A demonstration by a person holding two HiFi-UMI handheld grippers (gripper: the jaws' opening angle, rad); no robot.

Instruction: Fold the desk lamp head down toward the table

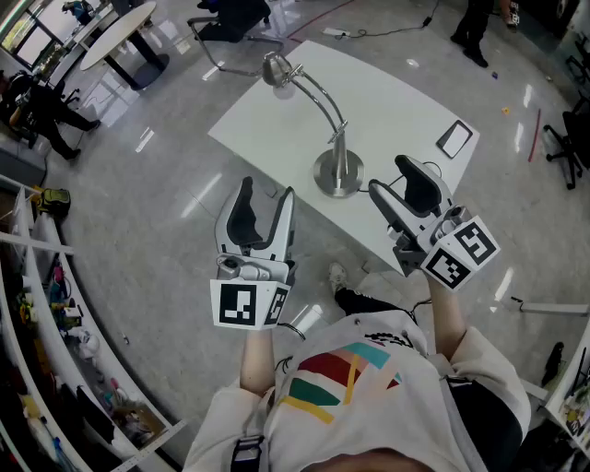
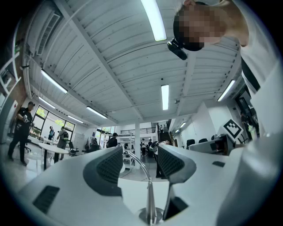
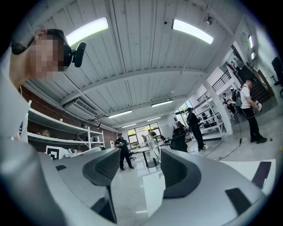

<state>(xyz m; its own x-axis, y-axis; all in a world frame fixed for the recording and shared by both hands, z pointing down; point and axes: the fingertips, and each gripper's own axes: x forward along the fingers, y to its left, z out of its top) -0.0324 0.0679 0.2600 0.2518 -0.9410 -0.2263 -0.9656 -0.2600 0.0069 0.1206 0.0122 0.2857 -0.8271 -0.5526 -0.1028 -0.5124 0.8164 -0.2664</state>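
A chrome desk lamp stands on the white table (image 1: pixel 387 101). Its round base (image 1: pixel 338 173) is near the table's front edge, and a curved neck (image 1: pixel 318 97) rises to the lamp head (image 1: pixel 277 72) at the far left. My left gripper (image 1: pixel 267 195) hovers open off the table's front left edge, short of the base. My right gripper (image 1: pixel 392 180) is open just right of the base, nothing between its fingers. The left gripper view shows the lamp's stem (image 2: pixel 149 196) and base (image 2: pixel 150 215) ahead between the open left gripper (image 2: pixel 139 165). The right gripper (image 3: pixel 139 170) looks past a table corner (image 3: pixel 154 194).
A dark phone (image 1: pixel 454 138) lies at the table's right corner. Office chairs (image 1: pixel 230 18) and a round table (image 1: pixel 120 32) stand beyond on the glossy floor. Shelving (image 1: pixel 55 313) runs along the left. Several people stand in the background of both gripper views.
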